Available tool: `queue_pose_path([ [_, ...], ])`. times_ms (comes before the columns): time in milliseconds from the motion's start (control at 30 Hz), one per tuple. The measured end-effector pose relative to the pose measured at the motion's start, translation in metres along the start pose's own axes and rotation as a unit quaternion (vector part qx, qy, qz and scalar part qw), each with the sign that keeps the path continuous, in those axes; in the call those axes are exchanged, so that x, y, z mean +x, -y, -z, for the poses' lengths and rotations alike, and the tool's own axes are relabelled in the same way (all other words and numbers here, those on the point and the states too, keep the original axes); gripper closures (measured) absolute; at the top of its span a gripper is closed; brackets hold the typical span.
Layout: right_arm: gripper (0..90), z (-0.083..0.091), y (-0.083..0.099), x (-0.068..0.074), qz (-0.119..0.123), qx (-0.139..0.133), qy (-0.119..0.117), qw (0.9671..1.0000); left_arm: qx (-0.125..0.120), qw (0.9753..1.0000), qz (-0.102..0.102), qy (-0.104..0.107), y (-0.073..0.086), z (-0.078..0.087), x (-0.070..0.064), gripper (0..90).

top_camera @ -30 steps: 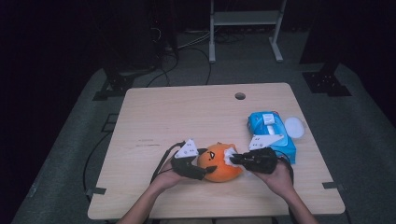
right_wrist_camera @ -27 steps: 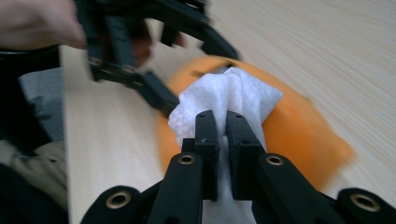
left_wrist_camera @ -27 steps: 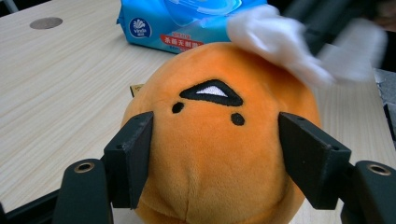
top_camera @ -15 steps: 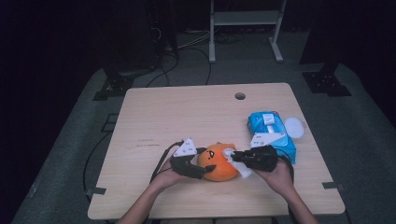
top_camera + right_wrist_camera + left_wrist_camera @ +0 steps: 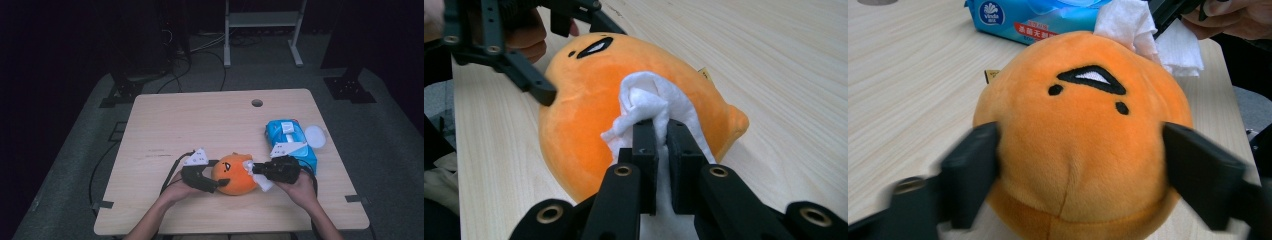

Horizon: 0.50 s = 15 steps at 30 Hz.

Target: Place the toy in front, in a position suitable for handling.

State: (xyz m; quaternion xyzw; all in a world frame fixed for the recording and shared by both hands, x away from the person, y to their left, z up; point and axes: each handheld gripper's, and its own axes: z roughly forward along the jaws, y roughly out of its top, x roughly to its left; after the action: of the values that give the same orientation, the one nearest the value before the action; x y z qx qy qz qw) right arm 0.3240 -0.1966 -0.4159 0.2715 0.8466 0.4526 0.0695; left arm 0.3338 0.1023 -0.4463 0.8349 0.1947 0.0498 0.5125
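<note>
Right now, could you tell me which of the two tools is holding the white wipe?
The right tool: its jaws are shut on the white wipe, pressed against the orange plush toy. The left tool clamps the toy's sides instead.

A blue pack of wet wipes [image 5: 292,143] lies at the right of the frame on a pale wooden table [image 5: 200,125], a round white lid [image 5: 315,136] just beside its right edge. A round hole [image 5: 257,103] marks the tabletop's far side. Cables [image 5: 200,55] trail across the grey floor at upper centre, beside a white metal stand [image 5: 262,30].
</note>
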Motion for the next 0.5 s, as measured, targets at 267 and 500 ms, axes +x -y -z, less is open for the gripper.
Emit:
queue_pose_path([
  [267, 83.4, 0.004, -0.012, 0.019, 0.017, -0.034, -0.030, 0.9988, 0.001, 0.9997, -0.012, 0.020, -0.023, 0.020, -0.005, 39.7],
  [500, 83.4, -0.008, -0.019, 0.034, 0.052, -0.021, -0.011, 0.9983, 0.000, 0.9997, -0.023, -0.002, -0.022, 0.016, -0.008, 26.8],
])
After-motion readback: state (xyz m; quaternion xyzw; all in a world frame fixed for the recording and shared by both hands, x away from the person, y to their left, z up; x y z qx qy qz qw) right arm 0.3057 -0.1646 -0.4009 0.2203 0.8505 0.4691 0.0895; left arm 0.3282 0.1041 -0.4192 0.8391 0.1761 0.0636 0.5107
